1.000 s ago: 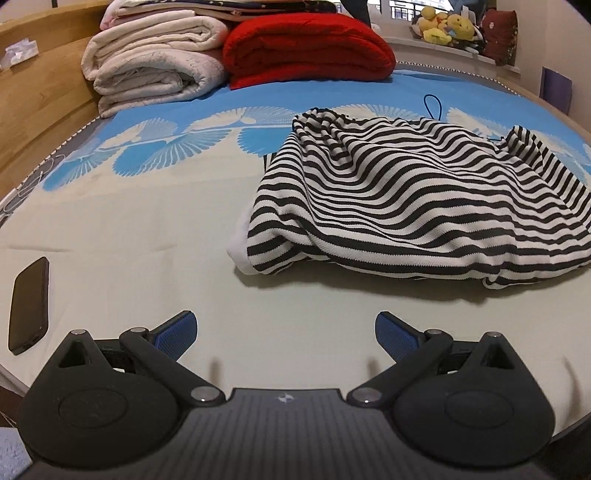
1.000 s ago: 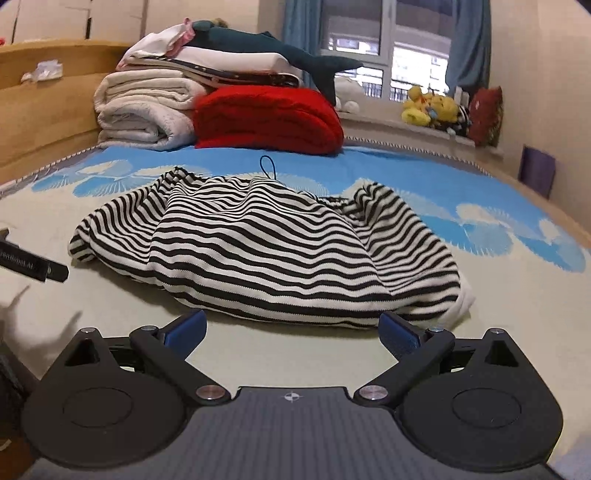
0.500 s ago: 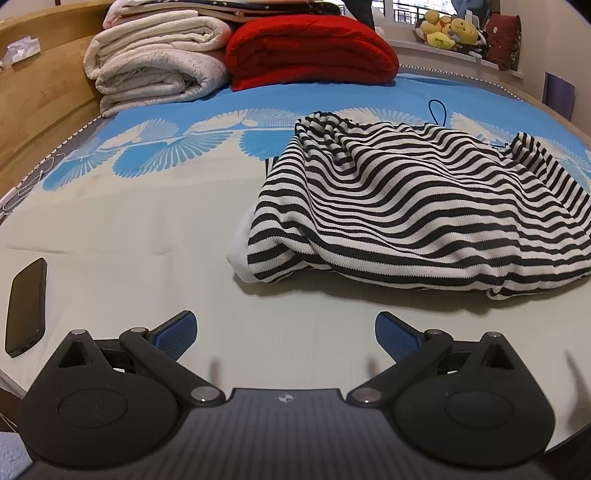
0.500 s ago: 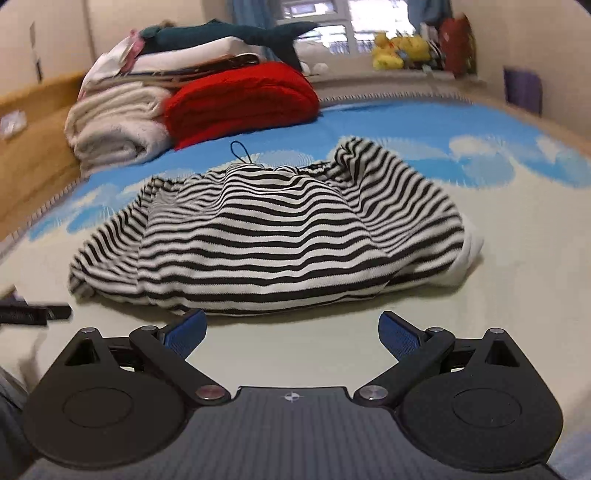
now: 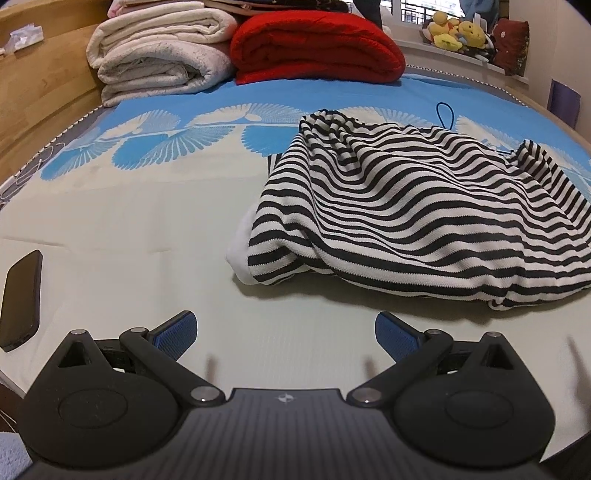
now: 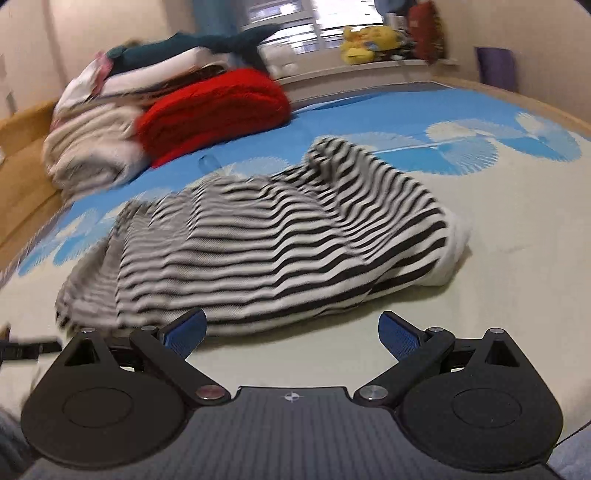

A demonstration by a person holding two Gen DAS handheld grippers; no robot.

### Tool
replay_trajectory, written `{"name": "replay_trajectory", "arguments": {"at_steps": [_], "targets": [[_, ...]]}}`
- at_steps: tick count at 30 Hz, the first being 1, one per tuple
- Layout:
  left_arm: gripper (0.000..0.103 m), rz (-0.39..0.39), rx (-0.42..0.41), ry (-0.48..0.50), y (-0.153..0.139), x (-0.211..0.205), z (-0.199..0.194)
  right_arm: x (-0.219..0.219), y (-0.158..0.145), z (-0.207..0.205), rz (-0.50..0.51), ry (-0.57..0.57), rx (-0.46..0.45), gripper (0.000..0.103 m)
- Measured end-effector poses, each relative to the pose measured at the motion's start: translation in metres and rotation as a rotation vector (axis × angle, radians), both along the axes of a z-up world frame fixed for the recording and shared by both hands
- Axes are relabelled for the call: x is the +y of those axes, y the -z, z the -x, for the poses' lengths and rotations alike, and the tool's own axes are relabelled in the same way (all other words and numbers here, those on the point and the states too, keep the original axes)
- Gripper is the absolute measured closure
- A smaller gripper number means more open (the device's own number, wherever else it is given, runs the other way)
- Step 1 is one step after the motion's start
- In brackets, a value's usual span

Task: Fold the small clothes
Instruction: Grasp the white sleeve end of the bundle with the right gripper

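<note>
A black-and-white striped garment [image 5: 413,214] lies crumpled on the bed, with a white lining showing at its near left corner. It fills the right half of the left wrist view. My left gripper [image 5: 286,332] stands open, short of the garment and left of its corner, holding nothing. In the right wrist view the same striped garment [image 6: 273,243] sits just ahead, blurred by motion. My right gripper [image 6: 291,330] is open and empty, its left fingertip at the garment's near hem.
Folded cream blankets [image 5: 159,62] and a red blanket [image 5: 317,48] are stacked at the head of the bed. A black phone [image 5: 20,299] lies at the left bed edge. A wooden bed frame [image 5: 40,85] runs along the left. Plush toys [image 5: 458,31] line the windowsill.
The right wrist view has swung and tilted, bringing the garment closer and leftward, with blur. The left view shifted slightly nearer. Both grippers stayed open.
</note>
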State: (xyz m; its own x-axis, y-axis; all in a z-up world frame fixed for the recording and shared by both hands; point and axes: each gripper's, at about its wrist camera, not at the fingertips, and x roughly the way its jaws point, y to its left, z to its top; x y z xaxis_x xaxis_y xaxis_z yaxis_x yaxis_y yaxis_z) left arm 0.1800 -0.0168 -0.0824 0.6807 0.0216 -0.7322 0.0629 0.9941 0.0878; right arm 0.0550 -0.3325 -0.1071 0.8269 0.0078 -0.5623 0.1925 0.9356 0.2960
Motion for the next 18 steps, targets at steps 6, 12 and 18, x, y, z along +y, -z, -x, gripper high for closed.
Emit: {"name": "replay_trajectory", "arguments": {"at_steps": [6,12,18], "targets": [[0.000,-0.030,0.002,-0.020,0.003,-0.004,-0.007,-0.063,0.032,-0.020,-0.450,0.380,0.042,0.006],[0.000,-0.031,0.022,-0.038,0.004,0.000,-0.023,-0.094,0.043,-0.039,-0.628,0.512,0.027,0.008],[0.000,-0.017,0.012,-0.136,-0.004,0.026,-0.045,-0.090,0.049,-0.073,-0.591,0.498,0.024,0.020]]}}
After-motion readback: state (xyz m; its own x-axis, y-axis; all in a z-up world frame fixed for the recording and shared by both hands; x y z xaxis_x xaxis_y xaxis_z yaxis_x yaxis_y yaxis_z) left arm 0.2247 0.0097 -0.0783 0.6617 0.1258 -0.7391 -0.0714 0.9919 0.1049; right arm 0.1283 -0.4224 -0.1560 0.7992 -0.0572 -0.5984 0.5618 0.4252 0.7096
